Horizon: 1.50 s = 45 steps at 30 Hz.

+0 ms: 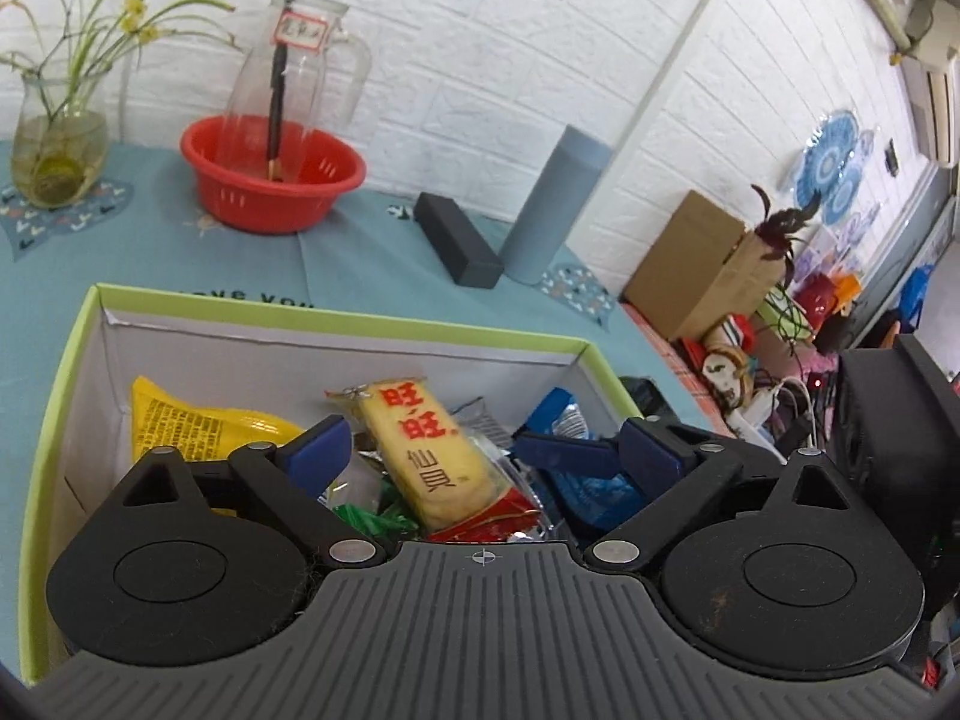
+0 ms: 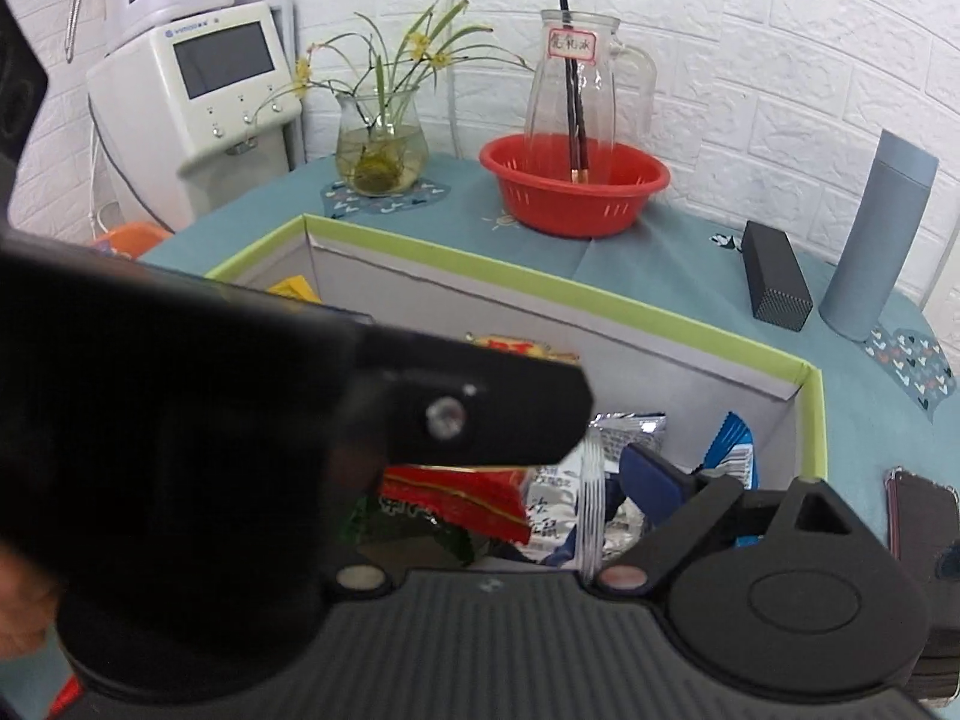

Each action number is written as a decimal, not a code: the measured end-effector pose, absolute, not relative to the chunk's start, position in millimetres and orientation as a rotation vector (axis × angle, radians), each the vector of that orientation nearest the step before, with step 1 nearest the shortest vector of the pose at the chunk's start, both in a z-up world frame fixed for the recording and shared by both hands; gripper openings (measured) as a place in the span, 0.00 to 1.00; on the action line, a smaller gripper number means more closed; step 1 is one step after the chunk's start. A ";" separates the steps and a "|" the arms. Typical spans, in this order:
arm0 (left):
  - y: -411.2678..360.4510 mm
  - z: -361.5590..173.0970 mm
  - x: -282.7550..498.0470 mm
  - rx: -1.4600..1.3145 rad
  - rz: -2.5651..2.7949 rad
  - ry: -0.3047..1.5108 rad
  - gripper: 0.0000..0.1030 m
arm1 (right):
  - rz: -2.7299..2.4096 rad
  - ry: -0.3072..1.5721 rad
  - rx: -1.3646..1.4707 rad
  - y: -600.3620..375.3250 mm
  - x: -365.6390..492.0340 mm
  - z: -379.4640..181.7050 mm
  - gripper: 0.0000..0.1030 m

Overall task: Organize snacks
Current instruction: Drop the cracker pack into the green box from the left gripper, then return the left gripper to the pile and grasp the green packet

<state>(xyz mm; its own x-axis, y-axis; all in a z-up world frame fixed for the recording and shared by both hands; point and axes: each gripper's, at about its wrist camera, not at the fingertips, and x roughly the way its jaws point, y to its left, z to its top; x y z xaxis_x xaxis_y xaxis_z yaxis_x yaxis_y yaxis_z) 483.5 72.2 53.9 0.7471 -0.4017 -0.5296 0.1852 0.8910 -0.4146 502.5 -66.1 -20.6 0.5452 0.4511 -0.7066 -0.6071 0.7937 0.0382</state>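
Note:
A white cardboard box with a green rim (image 1: pixel 336 330) (image 2: pixel 540 294) holds several snack packets. My left gripper (image 1: pixel 486 450) hangs open over it. A yellow rice cracker pack (image 1: pixel 426 450) lies loose between its blue pads, touching neither. A yellow bag (image 1: pixel 192 420), a green packet (image 1: pixel 372 516) and a blue packet (image 1: pixel 558 408) lie around it. My right gripper (image 2: pixel 486 480) is over the same box. Its right finger (image 2: pixel 654 474) stands far out and holds nothing. The left gripper's black body (image 2: pixel 180 420) hides its left finger. Below lie a red packet (image 2: pixel 456 498), a silver packet (image 2: pixel 630 432) and a blue packet (image 2: pixel 732 444).
On the teal tablecloth behind the box stand a red basket (image 2: pixel 570 192) with a glass jug (image 2: pixel 582 78), a vase of plants (image 2: pixel 378 150), a black case (image 2: pixel 774 282) and a grey-blue flask (image 2: pixel 882 234). A phone (image 2: pixel 921 522) lies at the right. A white appliance (image 2: pixel 204 96) stands beyond the table.

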 end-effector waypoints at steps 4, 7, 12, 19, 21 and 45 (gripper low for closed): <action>70.2 63.4 471.6 -0.335 -0.302 0.634 0.81 | 0.617 0.782 -0.158 -77.4 502.5 -14.3 0.91; 72.3 80.3 449.7 -0.322 -0.280 0.585 0.81 | 0.603 0.670 -0.056 -104.2 481.9 8.4 0.91; 64.9 106.4 395.1 -0.270 -0.245 0.480 0.89 | 0.501 0.440 -0.048 -147.8 411.0 55.2 0.91; 18.2 88.3 315.7 -0.190 -0.345 0.506 0.90 | 0.488 0.563 -0.077 -211.2 321.0 42.3 0.91; -0.2 68.5 296.2 -0.157 -0.374 0.551 0.89 | 0.460 0.609 -0.063 -226.0 293.7 23.5 0.91; -10.4 -12.9 285.9 -0.067 -0.574 0.883 0.21 | 0.736 0.772 -0.236 -125.6 241.3 -46.7 0.91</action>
<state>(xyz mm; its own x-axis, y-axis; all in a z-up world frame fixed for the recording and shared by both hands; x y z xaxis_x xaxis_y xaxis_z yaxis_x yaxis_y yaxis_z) 285.9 -10.4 -12.9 0.4952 -0.5001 -0.7104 0.4465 0.8480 -0.2857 241.3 -125.6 -46.7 0.4851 0.5160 -0.7060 -0.6806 0.7297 0.0657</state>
